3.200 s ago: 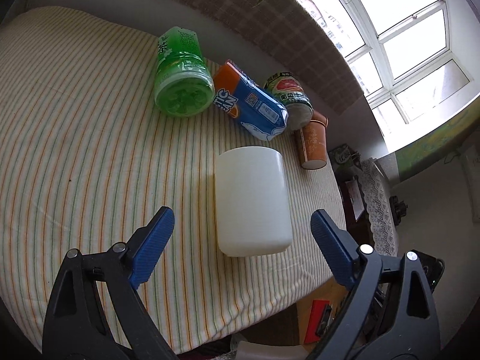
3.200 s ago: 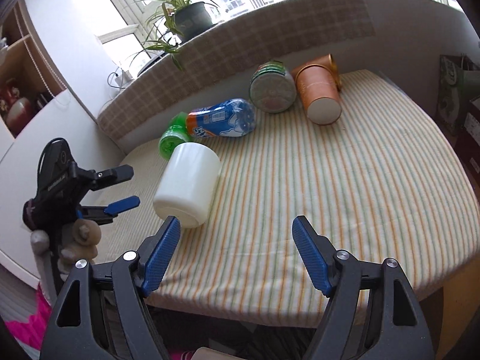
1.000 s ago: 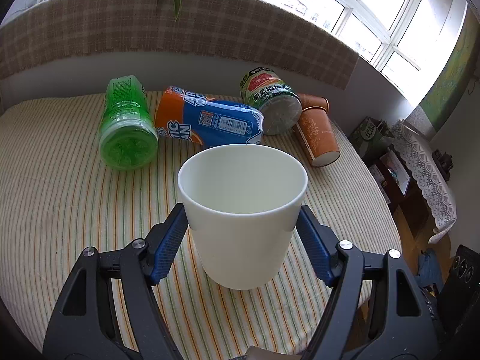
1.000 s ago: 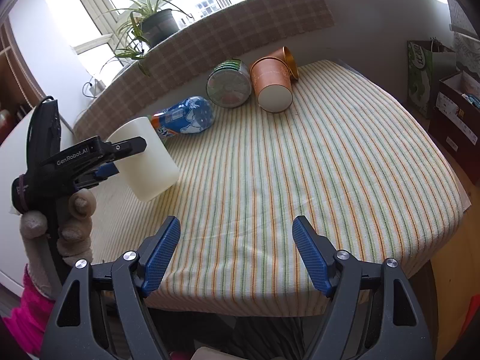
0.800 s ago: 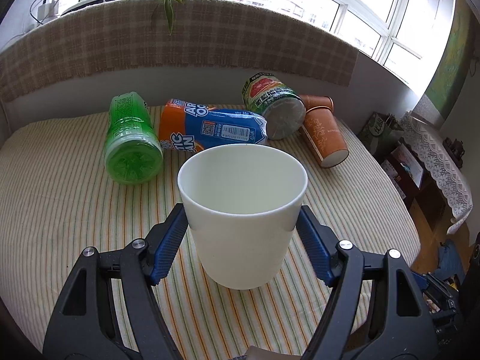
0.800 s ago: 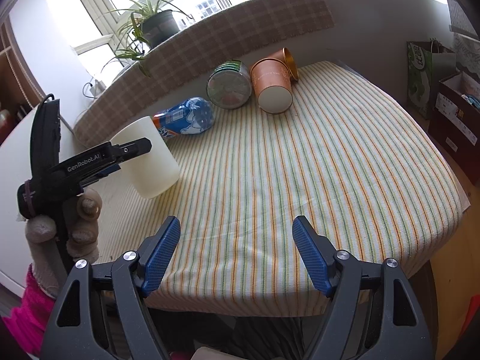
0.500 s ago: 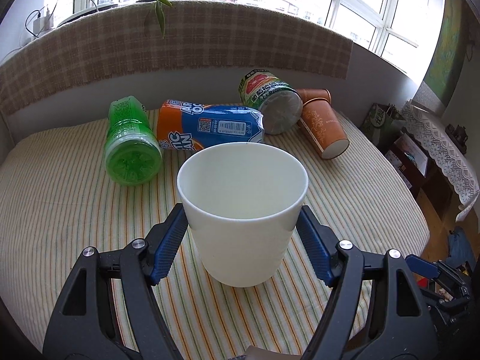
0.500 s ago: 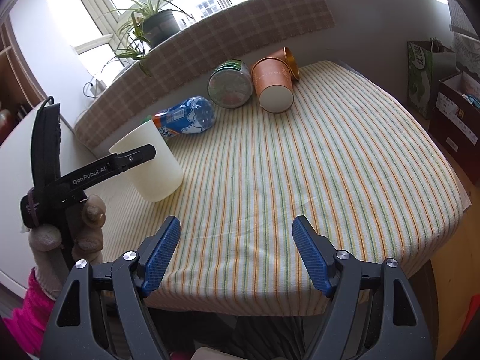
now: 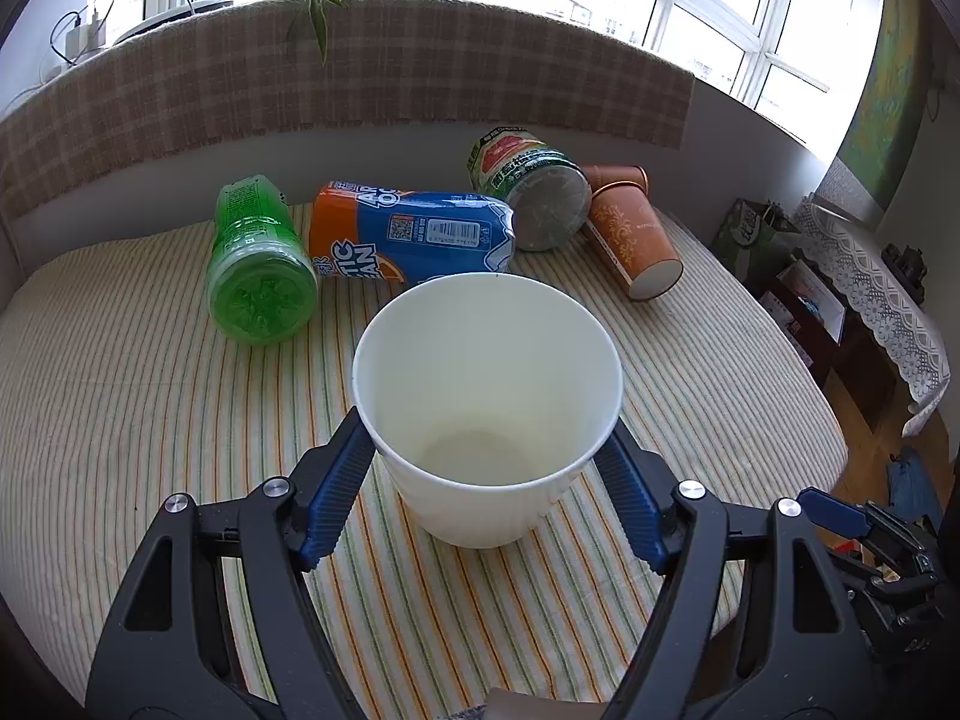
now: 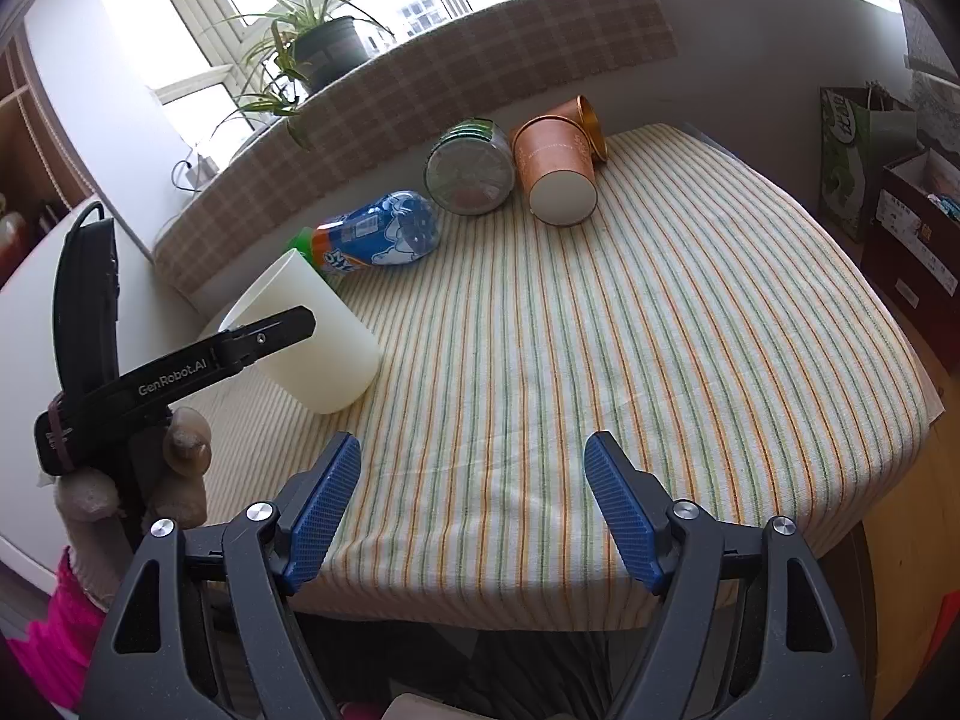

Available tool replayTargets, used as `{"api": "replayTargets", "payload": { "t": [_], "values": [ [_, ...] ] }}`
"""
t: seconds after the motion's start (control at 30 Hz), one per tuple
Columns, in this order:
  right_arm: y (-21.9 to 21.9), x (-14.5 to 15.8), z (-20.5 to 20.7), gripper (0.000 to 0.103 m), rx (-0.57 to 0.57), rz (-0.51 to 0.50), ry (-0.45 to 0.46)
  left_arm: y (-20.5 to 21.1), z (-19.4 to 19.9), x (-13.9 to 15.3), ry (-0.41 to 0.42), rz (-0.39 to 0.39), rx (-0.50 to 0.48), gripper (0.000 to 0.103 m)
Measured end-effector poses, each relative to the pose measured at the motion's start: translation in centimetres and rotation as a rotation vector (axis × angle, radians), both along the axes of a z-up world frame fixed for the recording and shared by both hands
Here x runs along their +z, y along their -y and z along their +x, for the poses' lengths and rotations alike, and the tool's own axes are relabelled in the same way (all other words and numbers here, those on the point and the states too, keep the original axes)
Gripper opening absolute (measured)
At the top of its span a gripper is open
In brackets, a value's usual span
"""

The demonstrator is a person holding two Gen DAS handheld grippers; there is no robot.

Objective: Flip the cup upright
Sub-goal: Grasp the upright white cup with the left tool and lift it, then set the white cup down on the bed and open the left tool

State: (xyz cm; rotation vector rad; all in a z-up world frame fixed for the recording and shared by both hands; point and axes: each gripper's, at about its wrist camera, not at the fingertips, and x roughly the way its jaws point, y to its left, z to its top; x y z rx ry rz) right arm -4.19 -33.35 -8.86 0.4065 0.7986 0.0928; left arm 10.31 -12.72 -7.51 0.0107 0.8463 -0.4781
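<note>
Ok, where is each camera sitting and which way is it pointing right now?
Left wrist: behind the left claw, looking down into the white cup it grips, toward the window; only its fingers show.
Right wrist: at the table edge behind the open right claw, facing the windowsill; the gloved left hand shows.
Shared: cup, blue bottle, orange cup.

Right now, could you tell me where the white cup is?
The white cup stands mouth-up on the striped tablecloth, between the left gripper's fingers, in front of the blue bottle.
</note>
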Motion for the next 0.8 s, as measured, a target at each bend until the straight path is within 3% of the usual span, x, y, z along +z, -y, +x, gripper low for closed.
{"api": "replayTargets", "payload": {
  "t": [0.33, 0.57, 0.8],
  "values": [
    [-0.2, 0.1, -0.1, 0.077, 0.006, -0.001, 0.002, 0.0, -0.2, -0.2, -0.041, -0.035, -0.020, 0.079],
    [-0.6, 0.4, -0.3, 0.077, 0.017, -0.014, 0.016, -0.5, -0.9, -0.5, -0.061, -0.050, -0.029, 0.088],
    [-1.5, 1.6, 0.0, 0.077, 0.029, -0.074, 0.076, -2.6, -3.2, -0.8, -0.033, -0.040, 0.003, 0.088]
  ]
}}
